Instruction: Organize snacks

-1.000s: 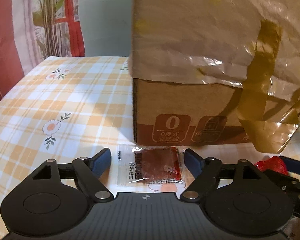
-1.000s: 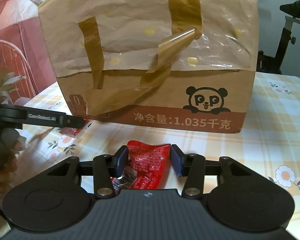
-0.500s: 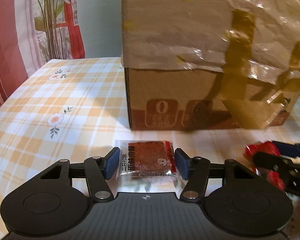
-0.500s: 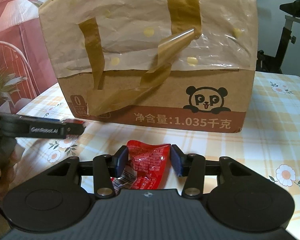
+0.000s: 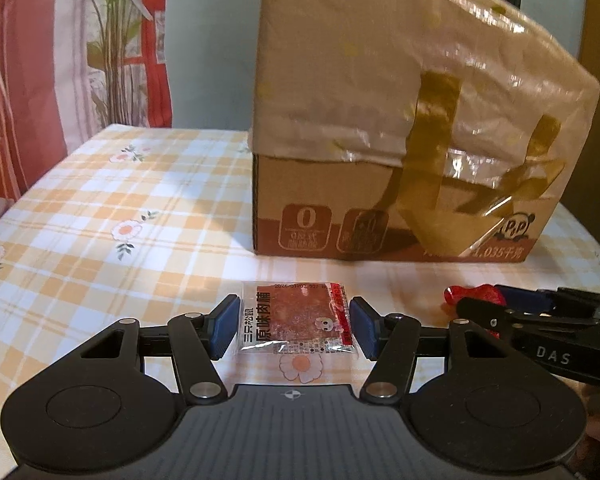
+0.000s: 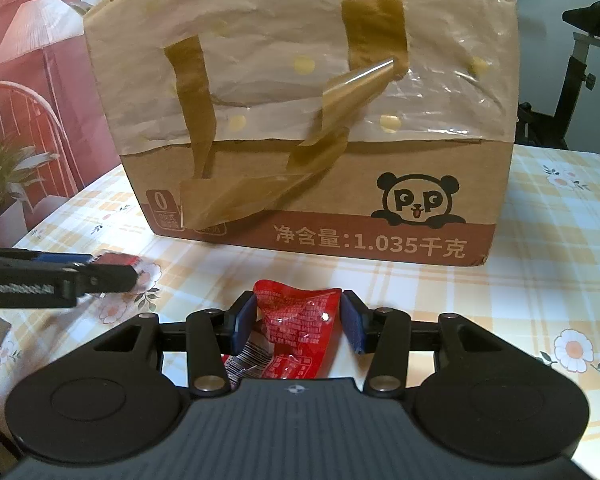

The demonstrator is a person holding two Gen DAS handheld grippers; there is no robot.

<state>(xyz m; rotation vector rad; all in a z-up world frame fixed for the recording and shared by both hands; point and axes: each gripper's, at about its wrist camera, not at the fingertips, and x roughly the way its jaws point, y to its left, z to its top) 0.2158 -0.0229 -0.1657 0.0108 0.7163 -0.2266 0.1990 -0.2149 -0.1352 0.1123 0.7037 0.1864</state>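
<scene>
The clear jerky packet [image 5: 298,320] sat pinched between the left gripper [image 5: 293,326] pads, which had narrowed from a wide straddle and lifted it off the tablecloth [image 5: 100,240]. The right gripper [image 6: 297,322] kept clamping the red snack packet [image 6: 296,320]. Both snacks seemed ready for the cardboard box [image 6: 340,208] ahead.

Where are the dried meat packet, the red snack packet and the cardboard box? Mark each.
dried meat packet [image 5: 298,320]: left wrist view, centre of its clear face.
red snack packet [image 6: 300,320]: right wrist view, its crinkled red middle.
cardboard box [image 6: 328,200]: right wrist view, bare front wall.
</scene>
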